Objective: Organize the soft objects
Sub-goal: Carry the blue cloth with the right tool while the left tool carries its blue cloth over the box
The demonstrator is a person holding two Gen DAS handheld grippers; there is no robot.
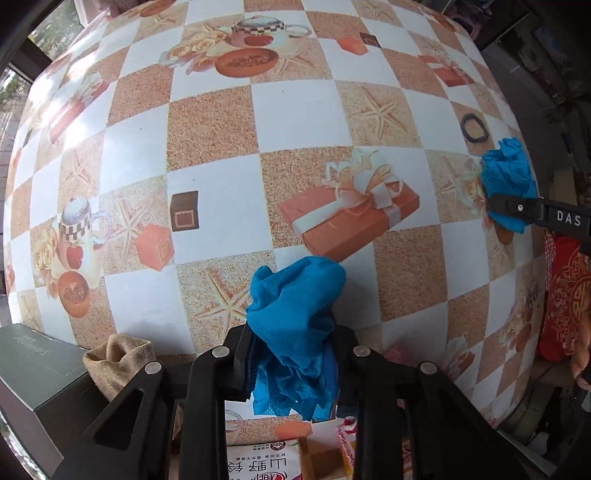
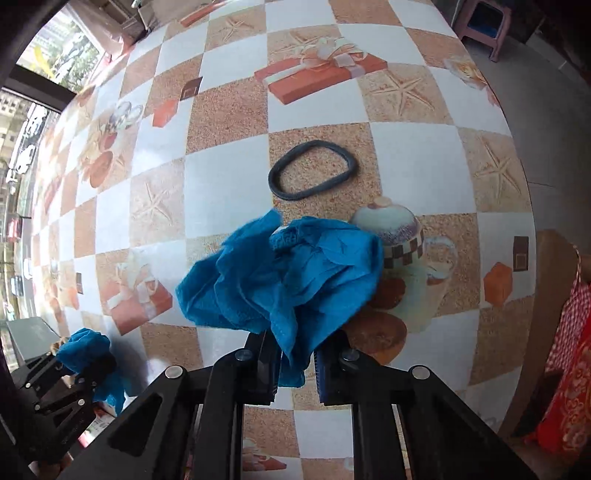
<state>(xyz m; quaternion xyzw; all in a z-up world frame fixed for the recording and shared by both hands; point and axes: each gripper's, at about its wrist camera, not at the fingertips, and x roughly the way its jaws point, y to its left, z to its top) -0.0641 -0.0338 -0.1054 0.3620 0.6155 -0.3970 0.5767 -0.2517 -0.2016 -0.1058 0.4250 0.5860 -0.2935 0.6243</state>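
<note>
My left gripper (image 1: pixel 291 350) is shut on a crumpled blue cloth (image 1: pixel 295 314) and holds it above the checked tablecloth (image 1: pixel 295 122). My right gripper (image 2: pixel 295 354) is shut on a second blue cloth (image 2: pixel 291 273), which bunches up over the table in front of its fingers. In the left wrist view the right gripper (image 1: pixel 495 206) and its cloth (image 1: pixel 508 177) show at the far right. In the right wrist view the left gripper (image 2: pixel 79 369) with its cloth (image 2: pixel 86 349) shows at the lower left. A dark fabric loop (image 2: pixel 312 170) lies flat beyond the right cloth; it also shows in the left wrist view (image 1: pixel 474 127).
A tan knitted sock (image 1: pixel 118 360) lies by a dark grey box (image 1: pixel 40 380) at the left gripper's lower left. A printed packet (image 1: pixel 262 461) lies under the left gripper. A red patterned cloth (image 2: pixel 569 387) hangs past the table's right edge. A pink stool (image 2: pixel 484 22) stands beyond the table.
</note>
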